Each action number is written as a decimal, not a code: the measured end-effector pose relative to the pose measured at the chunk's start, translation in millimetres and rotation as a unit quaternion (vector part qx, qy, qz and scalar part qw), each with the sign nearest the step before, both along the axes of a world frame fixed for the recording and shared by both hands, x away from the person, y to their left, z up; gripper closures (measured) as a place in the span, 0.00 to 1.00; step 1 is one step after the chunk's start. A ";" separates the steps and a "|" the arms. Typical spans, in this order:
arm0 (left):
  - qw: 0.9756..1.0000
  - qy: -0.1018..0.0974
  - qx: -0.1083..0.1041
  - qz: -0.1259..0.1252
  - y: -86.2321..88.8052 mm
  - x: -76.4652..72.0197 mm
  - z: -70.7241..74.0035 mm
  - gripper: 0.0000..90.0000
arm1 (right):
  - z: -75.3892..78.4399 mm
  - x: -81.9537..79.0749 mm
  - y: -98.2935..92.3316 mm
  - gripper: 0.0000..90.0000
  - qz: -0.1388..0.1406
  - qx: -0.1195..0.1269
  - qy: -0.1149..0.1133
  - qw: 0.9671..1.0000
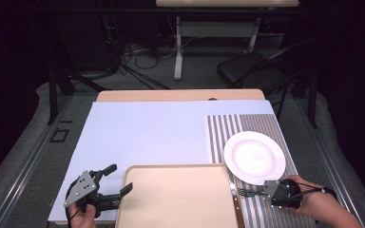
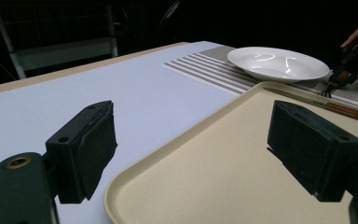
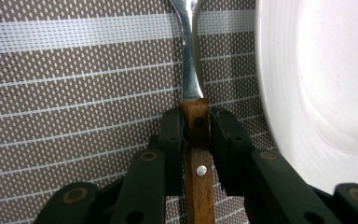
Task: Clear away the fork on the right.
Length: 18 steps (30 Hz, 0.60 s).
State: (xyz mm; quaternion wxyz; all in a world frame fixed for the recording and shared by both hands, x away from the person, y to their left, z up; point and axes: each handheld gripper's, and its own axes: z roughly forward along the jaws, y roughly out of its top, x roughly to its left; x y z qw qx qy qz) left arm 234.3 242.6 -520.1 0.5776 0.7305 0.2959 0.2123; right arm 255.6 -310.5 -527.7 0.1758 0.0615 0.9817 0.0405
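Right gripper (image 3: 196,128), black, held in a hand at the near right of the tabletop (image 1: 142,128): fingers (image 3: 171,140) closed on the wooden handle of a metal fork (image 3: 193,116), 1 pad pressed to each side just below the steel neck. Fork: wooden handle with 2 rivets, lying over the brown and white striped woven placemat (image 3: 74,93), tines pointing toward the tray, just beside the near rim of the round white ceramic plate (image 1: 254,157). Plate: resting on the placemat, right half of the tabletop. Left gripper (image 2: 205,144), black with grey three-cornered plate, at the near left corner: fingers (image 2: 86,147) open wide, nothing between them but the near left corner of the beige rectangular plastic tray (image 1: 180,199), 1 finger over the pale blue tabletop sheet, the other over the tray floor; contact with the tray not discernible. Tray: bare, near centre. Wooden-handled knife (image 1: 234,192): lying along the tray's right edge, blade toward the plate.
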 end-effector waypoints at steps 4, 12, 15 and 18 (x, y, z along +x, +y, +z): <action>1.000 0.000 0.000 0.000 -0.2 0.0 -0.1 0.17 | -0.1 0.8 0.7 0.85 0.000 -0.002 0.004 1.000; 1.000 0.000 -0.001 0.000 0.1 -0.2 0.0 0.17 | 0.1 1.7 3.0 0.86 0.006 -0.013 0.008 1.000; 1.000 0.001 0.000 0.000 0.1 -0.1 -0.1 0.17 | 0.0 1.7 3.0 0.86 0.010 -0.014 0.007 1.000; 1.000 0.000 -0.001 0.001 0.2 -0.1 -0.1 0.17 | 0.0 2.5 3.6 0.86 0.012 -0.016 0.006 1.000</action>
